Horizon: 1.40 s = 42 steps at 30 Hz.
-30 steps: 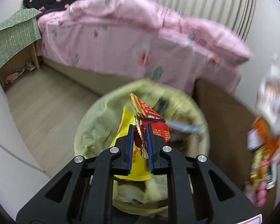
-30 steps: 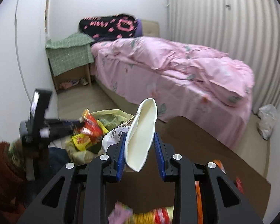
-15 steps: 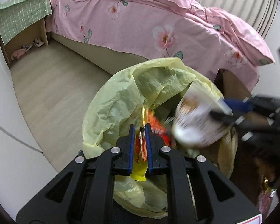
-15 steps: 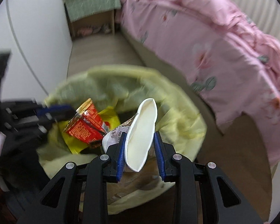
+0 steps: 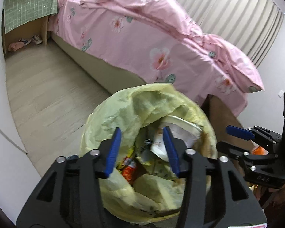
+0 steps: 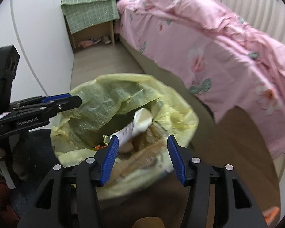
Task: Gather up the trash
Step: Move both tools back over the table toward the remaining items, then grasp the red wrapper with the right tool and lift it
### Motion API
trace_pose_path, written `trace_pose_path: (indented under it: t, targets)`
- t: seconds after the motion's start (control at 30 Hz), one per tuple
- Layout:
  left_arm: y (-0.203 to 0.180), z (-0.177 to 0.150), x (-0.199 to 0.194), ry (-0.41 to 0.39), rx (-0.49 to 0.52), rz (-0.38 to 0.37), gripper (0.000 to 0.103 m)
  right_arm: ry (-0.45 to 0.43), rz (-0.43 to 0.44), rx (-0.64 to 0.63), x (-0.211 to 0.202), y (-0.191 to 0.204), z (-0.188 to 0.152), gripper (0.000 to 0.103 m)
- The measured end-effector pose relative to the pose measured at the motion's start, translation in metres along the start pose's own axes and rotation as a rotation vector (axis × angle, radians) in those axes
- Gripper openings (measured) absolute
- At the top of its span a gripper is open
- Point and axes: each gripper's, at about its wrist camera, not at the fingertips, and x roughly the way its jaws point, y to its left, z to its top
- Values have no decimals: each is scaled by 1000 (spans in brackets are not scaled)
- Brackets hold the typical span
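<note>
left wrist view: the left hand-held gripper [image 5: 142, 148] hangs over the yellow bin bag [image 5: 123, 114], jaws opening with nothing pinched; the red wrapper [image 5: 129, 169] lies inside. right wrist view: the right hand-held gripper [image 6: 141, 156] is opening too, the white cup [image 6: 140, 123] dropping in. keep both spread and centred over the mouth before pulling away.

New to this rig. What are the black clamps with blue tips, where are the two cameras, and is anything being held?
These are handheld grippers, one in each of a person's hands, no robot arm. Each carries a fisheye camera looking along its own two blue-padded fingers. The left view shows the left gripper, the right view the right gripper. Both hang over a bin lined with a yellow bag, beside a bed with a pink duvet. Both sets of jaws are opening and grip nothing; a white paper cup and snack wrappers lie in the bag.
</note>
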Motion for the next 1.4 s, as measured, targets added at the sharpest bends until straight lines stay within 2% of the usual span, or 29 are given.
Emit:
trace_pose_path:
  t: [0.1, 0.2, 0.33, 0.5, 0.67, 0.8, 0.97, 1.03, 1.23, 1.4]
  targets:
    - [-14, -2, -12, -13, 12, -32, 50, -63, -40, 30, -38, -8, -11, 55]
    - [-33, -6, -26, -25, 57, -47, 51, -135, -70, 62, -78, -21, -33, 56]
    - [-62, -16, -41, -21, 98, -97, 52, -165, -117, 119, -122, -37, -70, 56]
    - [-112, -45, -47, 44, 199, -181, 52, -225, -208, 176, -175, -47, -127, 56]
    - [-162, -75, -51, 103, 320, -251, 52, -247, -310, 269, -212, -61, -184, 56]
    - [-194, -94, -55, 138, 403, -319, 52, -246, -380, 340, -227, -70, -223, 56]
    - [-221, -112, -54, 166, 465, -312, 52, -225, -481, 380, -238, -77, -264, 56]
    - [-232, -114, -53, 176, 478, -335, 52, -226, -497, 391, -241, -79, -276, 56]
    - [-279, -110, -41, 148, 543, -400, 53, -262, -505, 479, -247, -93, -310, 56]
    - [-316, -102, -10, 152, 536, -378, 53, -266, -453, 519, -241, -100, -330, 56]
